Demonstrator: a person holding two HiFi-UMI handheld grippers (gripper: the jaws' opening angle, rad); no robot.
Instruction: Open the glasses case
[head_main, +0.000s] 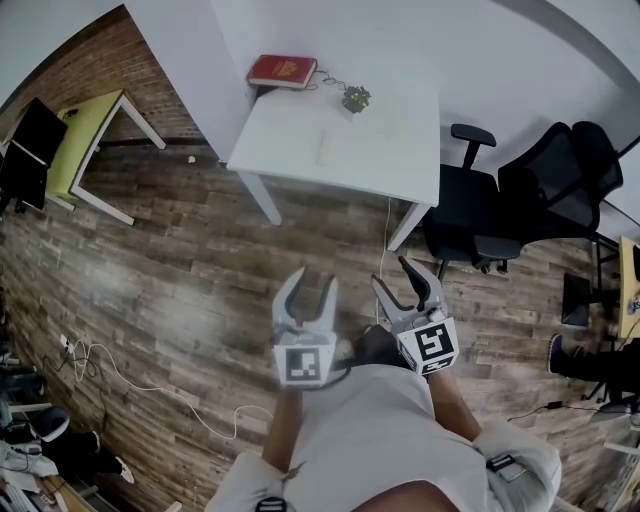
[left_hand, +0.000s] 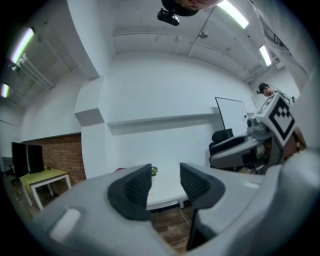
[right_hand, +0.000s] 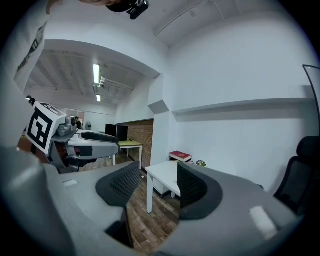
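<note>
At the far left of the head view stood a yellow-green desk (head_main: 85, 125), well apart from the work area. To its right, the white table (head_main: 400, 140) carried a red book (head_main: 282, 70) at its back left corner, a pale oblong object (head_main: 335, 148) near the middle of the top, and a small potted plant (head_main: 355, 98) just beyond it. The oblong was the only candidate for the glasses case, but it was too small and too faint to confirm this. Two black office chairs (head_main: 470, 215) stood to the right of the table. In the near band, above the wood floor, the left gripper (head_main: 311, 285) had its jaws apart with nothing between the pads; only the distant table showed through the gap in the left gripper view. The right gripper (head_main: 392, 275), just beside it, likewise had its jaws apart and empty. Both were well short of the table. A glasses case should be treated as light, with a stiff, smooth shell that is liable to slide on the tabletop. The likely procedure was to clamp the lower half across its narrow width with one gripper and to lift the lid at the seam opposite the hinge with the other.
</note>
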